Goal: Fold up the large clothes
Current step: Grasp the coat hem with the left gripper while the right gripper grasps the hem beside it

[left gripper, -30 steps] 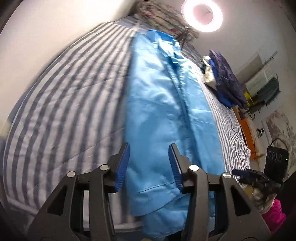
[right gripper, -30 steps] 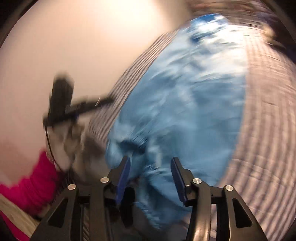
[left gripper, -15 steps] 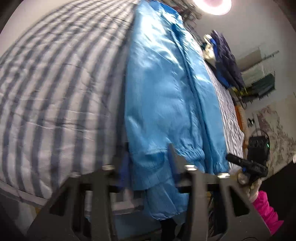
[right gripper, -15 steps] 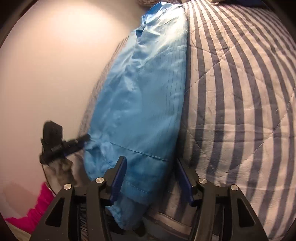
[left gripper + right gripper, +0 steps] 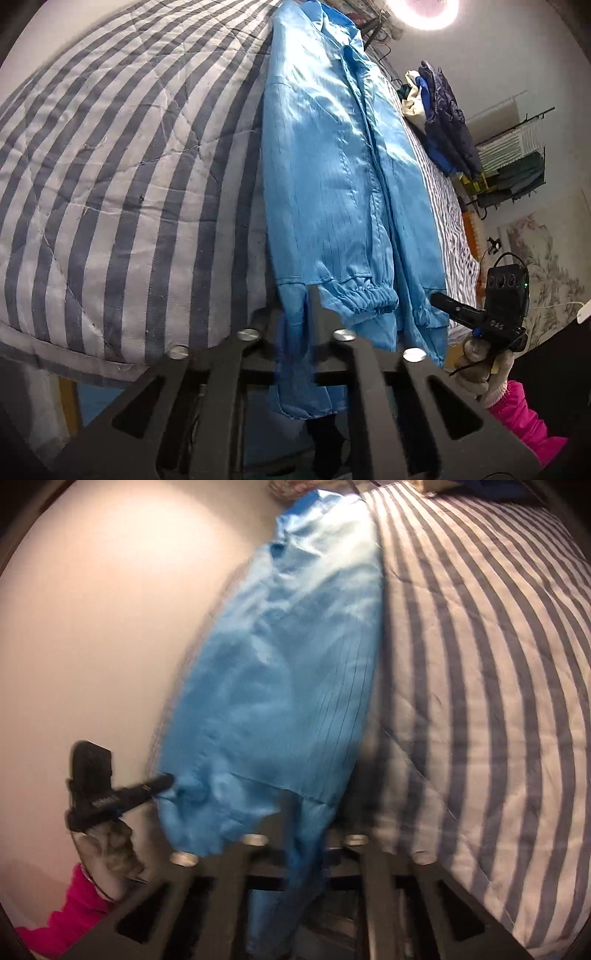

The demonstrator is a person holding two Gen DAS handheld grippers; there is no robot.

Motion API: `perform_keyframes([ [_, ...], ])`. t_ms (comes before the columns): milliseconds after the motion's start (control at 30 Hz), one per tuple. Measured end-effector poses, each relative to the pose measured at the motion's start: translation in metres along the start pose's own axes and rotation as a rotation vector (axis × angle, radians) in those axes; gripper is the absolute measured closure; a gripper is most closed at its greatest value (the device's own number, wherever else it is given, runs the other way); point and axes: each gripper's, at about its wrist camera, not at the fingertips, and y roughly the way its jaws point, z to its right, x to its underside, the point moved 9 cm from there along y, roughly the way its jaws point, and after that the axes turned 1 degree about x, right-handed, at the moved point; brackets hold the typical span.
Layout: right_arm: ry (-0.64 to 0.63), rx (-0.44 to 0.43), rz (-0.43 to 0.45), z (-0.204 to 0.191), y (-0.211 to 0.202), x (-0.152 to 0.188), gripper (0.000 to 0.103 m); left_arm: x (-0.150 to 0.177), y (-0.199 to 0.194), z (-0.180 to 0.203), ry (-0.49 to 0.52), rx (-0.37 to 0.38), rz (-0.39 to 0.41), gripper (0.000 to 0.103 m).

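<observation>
A shiny blue garment lies lengthwise on the striped quilt, its hem hanging over the bed's near edge. My left gripper has the hem's left corner filling the narrow gap between its jaws, which are opening slightly. In the right wrist view the same garment runs along the quilt. My right gripper is closing on the hem's right corner, with fabric filling its gap. Each camera sees the other gripper side-on at the hem: the right gripper and the left gripper.
A person's gloved hand and pink sleeve hold the right gripper. A pile of dark clothes lies at the far right of the bed, with a drying rack beyond. A plain wall stands left of the bed.
Both grippers have sunk from above the garment to its hanging hem. Their jaws, wide apart earlier, have narrowed around the fabric at the two corners.
</observation>
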Motion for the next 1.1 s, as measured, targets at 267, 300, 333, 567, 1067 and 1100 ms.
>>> perform_keyframes([
  [267, -0.09, -0.018, -0.045, -0.013, 0.011, 0.013, 0.088, 0.004, 0.014, 0.016, 0.093, -0.036, -0.013, 0.1],
  [300, -0.091, -0.023, -0.047, -0.014, 0.012, 0.012, 0.094, 0.003, 0.01, 0.018, 0.077, -0.018, -0.005, 0.1],
  [333, -0.07, -0.039, -0.047, -0.016, 0.012, 0.01, 0.097, 0.002, 0.007, 0.019, 0.067, -0.01, 0.001, 0.1],
  [567, -0.004, -0.072, -0.056, -0.015, 0.011, 0.0, 0.099, -0.006, -0.009, 0.017, -0.021, 0.066, 0.032, 0.101],
  [1067, 0.052, -0.209, 0.075, -0.048, -0.039, -0.073, 0.099, -0.104, -0.045, 0.063, -0.053, 0.191, 0.182, 0.101],
  [1100, 0.053, -0.204, 0.084, -0.047, -0.04, -0.081, 0.099, -0.113, -0.043, 0.065, -0.054, 0.189, 0.191, 0.101],
])
